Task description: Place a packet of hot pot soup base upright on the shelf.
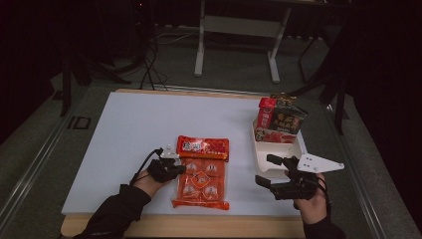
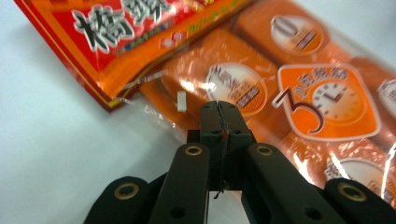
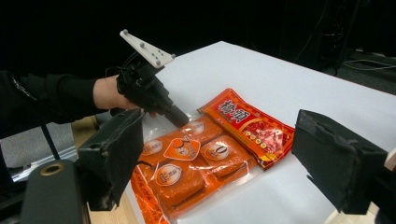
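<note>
Near edge, left gripper (image 1: 180,168): jaws pressed together on the clear edge of the flat orange-red plastic packet of sealed blocks (image 1: 201,172).
Right gripper (image 1: 268,170): jaws wide apart, empty.
Packet: flat on white table (image 1: 134,129).
Beyond: white tray (image 1: 279,149) with upright packages.

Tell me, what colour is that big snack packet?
Orange with a red top, the packet; clearest in the right gripper view.

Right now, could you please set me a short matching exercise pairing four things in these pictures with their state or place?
Things:
1. left gripper
2. right gripper
3. orange packet
4. white tray

States or places:
A. holds upright packets at its far end
B. fingers wide apart, holding nothing
C. lies flat on the table in the middle
D. fingers closed at the packet's clear edge

Pairs: 1-D, 2-B, 3-C, 4-A
</note>
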`<move>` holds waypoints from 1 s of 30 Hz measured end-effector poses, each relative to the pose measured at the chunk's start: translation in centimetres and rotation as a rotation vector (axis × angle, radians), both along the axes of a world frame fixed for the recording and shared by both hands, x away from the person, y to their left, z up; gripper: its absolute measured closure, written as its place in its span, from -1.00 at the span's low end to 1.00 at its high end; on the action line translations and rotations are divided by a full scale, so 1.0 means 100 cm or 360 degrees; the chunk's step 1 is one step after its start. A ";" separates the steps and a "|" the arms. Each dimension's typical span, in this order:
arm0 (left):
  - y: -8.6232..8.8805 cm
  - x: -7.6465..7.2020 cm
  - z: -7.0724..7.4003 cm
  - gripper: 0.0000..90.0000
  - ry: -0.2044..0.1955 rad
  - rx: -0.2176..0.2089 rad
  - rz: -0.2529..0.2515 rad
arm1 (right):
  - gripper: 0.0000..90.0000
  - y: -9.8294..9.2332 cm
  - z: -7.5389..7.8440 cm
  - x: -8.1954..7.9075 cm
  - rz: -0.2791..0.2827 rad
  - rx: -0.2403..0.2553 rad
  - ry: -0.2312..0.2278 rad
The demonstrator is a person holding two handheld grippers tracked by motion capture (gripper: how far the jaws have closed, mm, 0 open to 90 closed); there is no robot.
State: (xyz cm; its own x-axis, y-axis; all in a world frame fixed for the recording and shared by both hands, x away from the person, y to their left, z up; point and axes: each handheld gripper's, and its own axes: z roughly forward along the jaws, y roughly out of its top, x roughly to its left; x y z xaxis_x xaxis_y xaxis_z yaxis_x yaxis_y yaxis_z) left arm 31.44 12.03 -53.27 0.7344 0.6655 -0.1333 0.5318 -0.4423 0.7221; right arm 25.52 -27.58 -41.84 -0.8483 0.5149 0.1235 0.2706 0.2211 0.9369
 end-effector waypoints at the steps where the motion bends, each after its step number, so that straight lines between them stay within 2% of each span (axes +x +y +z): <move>1: 0.001 0.000 0.000 0.87 -0.0033 0.0000 -0.0008 | -0.63 0.000 0.000 0.000 0.0000 0.0004 0.0002; 4: 0.001 -0.004 0.005 0.64 -0.0155 0.0021 -0.0051 | -0.64 0.000 0.000 0.000 0.0001 0.0007 0.0003; 5: 0.001 -0.004 0.007 0.59 -0.0153 0.0016 -0.0041 | -0.64 0.000 0.001 -0.001 0.0001 0.0007 0.0002; 7: 0.001 -0.005 0.011 0.46 -0.0131 -0.0026 -0.0007 | -0.64 0.000 0.001 0.000 0.0000 0.0008 0.0001; 9: 0.002 -0.003 0.014 0.37 -0.0073 -0.0035 0.0048 | -0.64 -0.001 0.000 0.000 0.0001 0.0012 0.0004; 10: 0.002 -0.002 0.016 0.24 -0.0048 -0.0002 0.0111 | -0.64 -0.001 0.000 0.000 0.0000 0.0010 0.0004; 11: 0.003 -0.001 0.017 0.12 -0.0035 -0.0002 0.0151 | -0.64 -0.001 0.000 0.000 0.0000 0.0011 0.0005; 12: 0.006 0.001 0.018 0.09 -0.0021 -0.0035 0.0150 | -0.64 -0.001 0.000 0.000 -0.0001 0.0013 0.0005; 13: 0.009 0.002 0.018 -0.03 0.0000 -0.0067 0.0165 | -0.64 -0.001 0.001 -0.001 -0.0002 0.0013 0.0004; 14: 0.011 0.003 0.018 -0.12 0.0019 -0.0072 0.0182 | -0.64 -0.001 0.001 -0.001 -0.0003 0.0015 0.0003; 16: 0.015 0.005 0.018 -0.24 0.0032 -0.0085 0.0163 | -0.64 -0.002 0.001 -0.001 -0.0003 0.0016 0.0000; 18: 0.021 0.008 0.019 -0.25 0.0048 -0.0123 0.0160 | -0.64 -0.002 0.001 -0.001 -0.0005 0.0017 0.0001; 22: 0.028 0.012 0.020 -0.29 0.0026 -0.0123 0.0188 | -0.64 -0.001 0.001 -0.001 -0.0005 0.0003 -0.0004; 30: 0.043 0.026 0.019 -0.29 0.0053 -0.0161 0.0256 | -0.64 0.001 0.002 -0.003 -0.0010 0.0003 -0.0032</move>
State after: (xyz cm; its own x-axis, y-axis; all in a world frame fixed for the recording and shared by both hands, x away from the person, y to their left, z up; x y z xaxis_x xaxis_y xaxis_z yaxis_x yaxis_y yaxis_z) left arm 34.03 16.32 -51.34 0.6140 0.7558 -0.2275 0.6139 -0.2761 0.7395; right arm 25.23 -27.50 -41.67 -0.8473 0.5202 0.1072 0.2529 0.2176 0.9427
